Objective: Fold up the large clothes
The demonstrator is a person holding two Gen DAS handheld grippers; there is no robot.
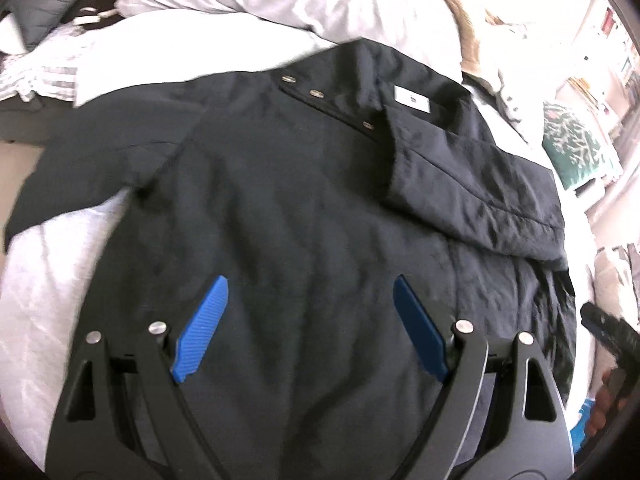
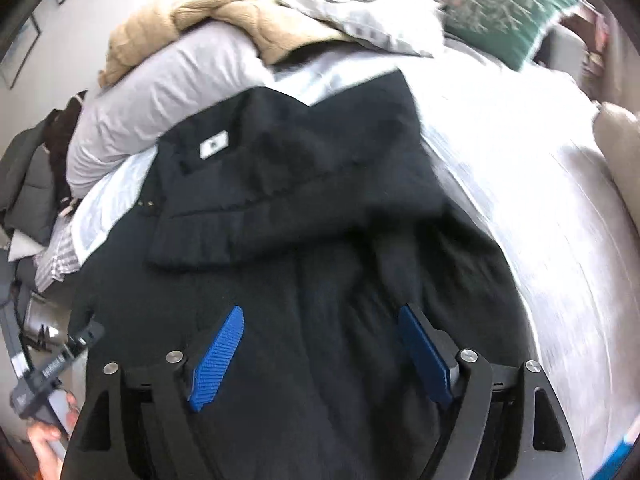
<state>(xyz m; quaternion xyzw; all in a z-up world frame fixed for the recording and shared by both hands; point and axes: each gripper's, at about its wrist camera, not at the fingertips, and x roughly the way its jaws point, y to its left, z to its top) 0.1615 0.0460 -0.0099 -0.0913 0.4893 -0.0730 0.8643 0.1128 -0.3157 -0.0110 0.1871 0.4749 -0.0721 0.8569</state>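
Observation:
A large black jacket (image 1: 288, 184) lies spread on a white bed, front side up, with metal snaps and a white label (image 1: 411, 100) at the collar. One sleeve (image 1: 472, 192) is folded across its chest. In the left wrist view my left gripper (image 1: 310, 292) hovers over the jacket's body, its blue fingers (image 1: 202, 332) wide apart with nothing between them. The right wrist view shows the same jacket (image 2: 312, 248) and label (image 2: 214, 145); my right gripper (image 2: 320, 320) stands open above the lower body, gripping nothing. The other tool shows at each view's edge.
Grey-white pillows (image 2: 160, 92) and a tan knit blanket (image 2: 224, 12) are piled at the head of the bed. A green patterned cushion (image 2: 508, 16) lies at the back right. Dark clothes (image 2: 28, 184) are heaped on the left. Bare white bedding (image 2: 540, 208) stretches to the jacket's right.

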